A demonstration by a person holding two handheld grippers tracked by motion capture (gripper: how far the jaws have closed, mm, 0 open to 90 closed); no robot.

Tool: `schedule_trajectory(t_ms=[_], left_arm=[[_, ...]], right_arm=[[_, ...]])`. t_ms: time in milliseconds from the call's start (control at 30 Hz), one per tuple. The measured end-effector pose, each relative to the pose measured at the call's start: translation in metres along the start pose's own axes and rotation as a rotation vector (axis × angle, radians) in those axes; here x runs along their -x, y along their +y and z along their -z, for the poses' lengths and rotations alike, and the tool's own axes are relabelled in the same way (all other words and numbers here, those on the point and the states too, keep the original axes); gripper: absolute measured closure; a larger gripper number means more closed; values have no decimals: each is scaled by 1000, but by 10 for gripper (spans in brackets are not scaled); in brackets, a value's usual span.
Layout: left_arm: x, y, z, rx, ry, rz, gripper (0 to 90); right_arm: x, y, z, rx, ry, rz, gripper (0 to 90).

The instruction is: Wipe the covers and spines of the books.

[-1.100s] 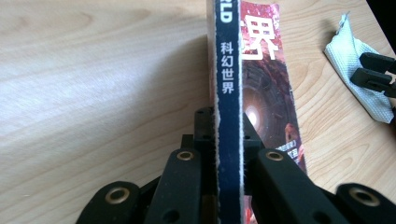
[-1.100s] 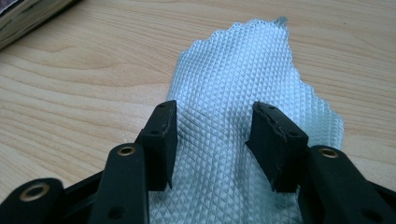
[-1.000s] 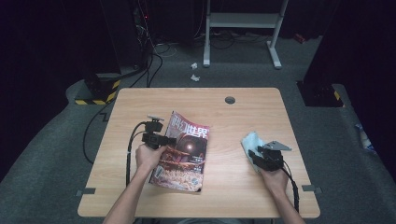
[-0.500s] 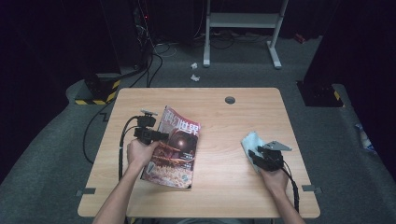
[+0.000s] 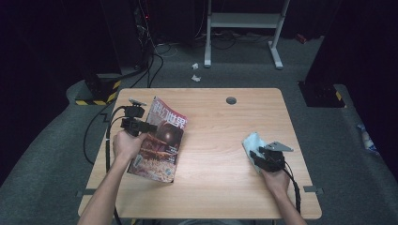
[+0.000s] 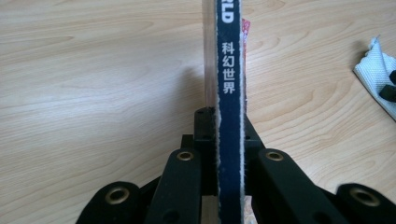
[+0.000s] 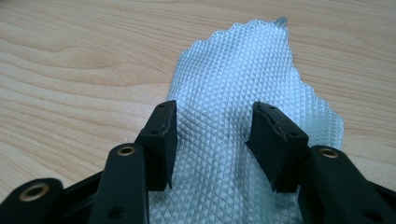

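Observation:
A magazine (image 5: 162, 140) with a dark red cover and a dark blue spine hangs tilted over the left part of the wooden table (image 5: 216, 183). Its lower corner is down near the tabletop. My left gripper (image 5: 141, 125) is shut on its spine edge. In the left gripper view the spine (image 6: 229, 88) stands upright, pinched between the black jaws of the left gripper (image 6: 229, 149). At the table's right, my right gripper (image 5: 259, 154) stands open over a pale blue textured cloth (image 5: 251, 140). In the right gripper view the cloth (image 7: 243, 79) lies flat between and beyond the parted jaws of the right gripper (image 7: 212, 140).
A round cable hole (image 5: 231, 100) sits near the table's far edge. Behind the table, a white metal frame (image 5: 244, 21) stands on the grey floor, with cables and crumpled paper scraps (image 5: 195, 72) nearby. The cloth's corner (image 6: 373, 70) shows at the right of the left gripper view.
My left gripper has risen and shifted left with the magazine, lifting it off the table into a steeper tilt. The right gripper and the cloth have stayed put.

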State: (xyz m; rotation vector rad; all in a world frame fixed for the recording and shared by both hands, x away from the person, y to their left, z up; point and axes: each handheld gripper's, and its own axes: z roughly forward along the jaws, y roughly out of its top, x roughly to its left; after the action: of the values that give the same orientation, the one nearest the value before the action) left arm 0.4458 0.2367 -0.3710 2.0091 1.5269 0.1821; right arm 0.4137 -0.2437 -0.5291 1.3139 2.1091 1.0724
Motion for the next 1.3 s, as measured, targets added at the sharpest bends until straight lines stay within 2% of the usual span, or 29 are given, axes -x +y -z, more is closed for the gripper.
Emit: schedule_trajectory(t_ms=[233,300,333,367,500,567,600,633,667,700,867,967,1100,1200,1300], left_arm=[[-15,2,14,-29,50,5,836],[-20,3,16,-36,63,24,836],[-24,4,18,-45,81,11,836],[-27,5,19,-52,92,24,836],[-38,10,26,-71,164,18,836],[-43,12,29,-74,186,38,836],[-48,13,33,-77,215,38,836],[-51,14,34,-82,219,52,836],[-55,16,36,-88,243,46,836],[-57,17,37,-92,252,65,836],[-68,26,43,-132,333,71,836],[-68,29,35,-157,350,85,836],[-63,33,16,-185,340,87,835],[-49,38,-1,-207,312,81,835],[-31,42,-10,-213,315,43,835]], right_arm=[[0,0,0,0,-1,0,514],[0,0,0,1,-1,1,514],[0,0,0,0,-1,0,514],[0,0,0,0,-1,0,513],[0,0,0,1,-1,2,514],[0,0,0,0,-1,1,514],[0,0,0,0,-2,2,514],[0,0,0,0,-2,2,514],[0,0,0,0,-2,3,514],[0,0,0,0,-3,2,514],[0,0,0,-1,-4,0,514],[-1,0,0,-2,-4,-1,514],[-1,0,0,-1,-5,1,514],[-1,0,0,-1,-5,1,514],[-1,0,0,-1,-6,1,514]])
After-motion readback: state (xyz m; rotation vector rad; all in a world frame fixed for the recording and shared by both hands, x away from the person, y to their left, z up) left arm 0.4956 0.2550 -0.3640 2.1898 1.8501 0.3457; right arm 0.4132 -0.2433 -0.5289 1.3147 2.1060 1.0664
